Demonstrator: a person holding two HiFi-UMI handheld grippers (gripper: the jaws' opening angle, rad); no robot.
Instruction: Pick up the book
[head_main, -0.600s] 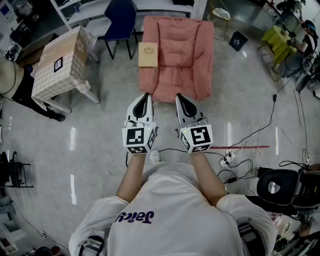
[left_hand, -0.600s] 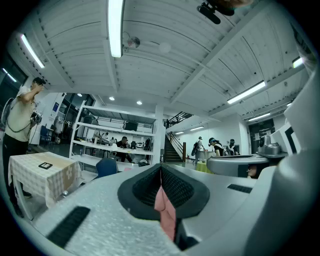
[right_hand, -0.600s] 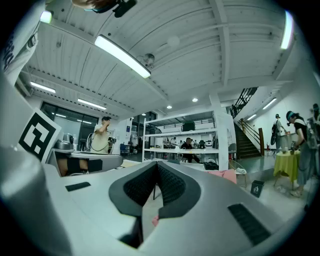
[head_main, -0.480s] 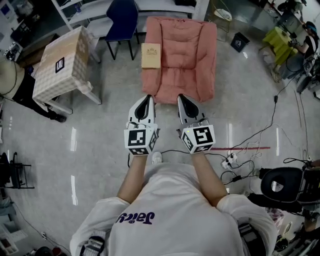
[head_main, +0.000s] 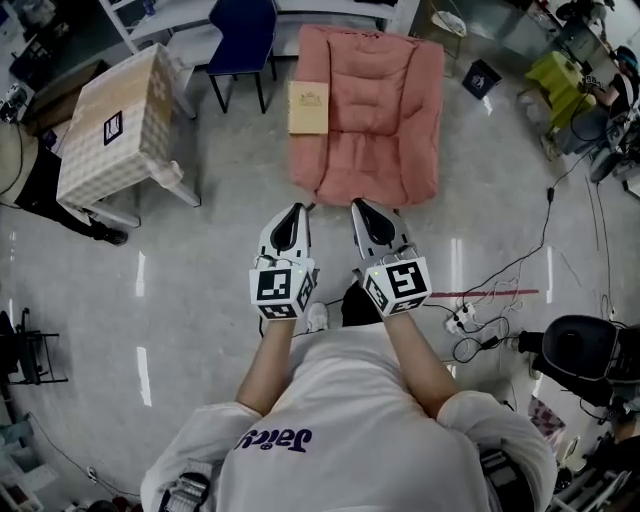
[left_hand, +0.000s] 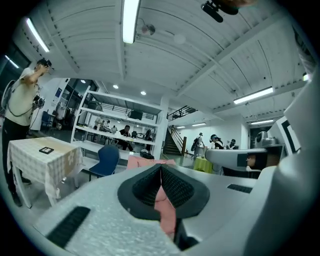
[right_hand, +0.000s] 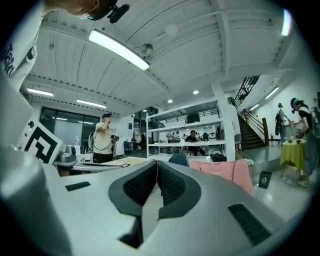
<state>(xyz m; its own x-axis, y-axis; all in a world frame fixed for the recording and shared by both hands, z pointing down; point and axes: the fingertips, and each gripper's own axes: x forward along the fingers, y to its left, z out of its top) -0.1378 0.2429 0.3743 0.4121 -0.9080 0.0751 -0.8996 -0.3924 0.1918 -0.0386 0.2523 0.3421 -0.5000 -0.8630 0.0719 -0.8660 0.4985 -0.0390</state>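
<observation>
A tan book (head_main: 308, 107) lies flat on the left armrest of a pink armchair (head_main: 370, 110) at the top of the head view. Both grippers are held level in front of the person, short of the chair's front edge. My left gripper (head_main: 293, 213) is shut with nothing in it, and so is my right gripper (head_main: 364, 208). In the left gripper view the jaws (left_hand: 161, 166) meet at the tip and the pink chair (left_hand: 143, 161) shows beyond them. In the right gripper view the jaws (right_hand: 156, 165) are closed too, with the chair (right_hand: 224, 169) off to the right.
A table with a checked cloth (head_main: 115, 128) stands at the left, a blue chair (head_main: 243, 30) behind it. Cables and a power strip (head_main: 462, 318) lie on the floor at the right. A black stool (head_main: 580, 347) sits at the far right. People stand in the background.
The person has stepped a little back or straightened: the armchair and book sit slightly higher and farther right in the head view. Both grippers stay shut and side by side.
</observation>
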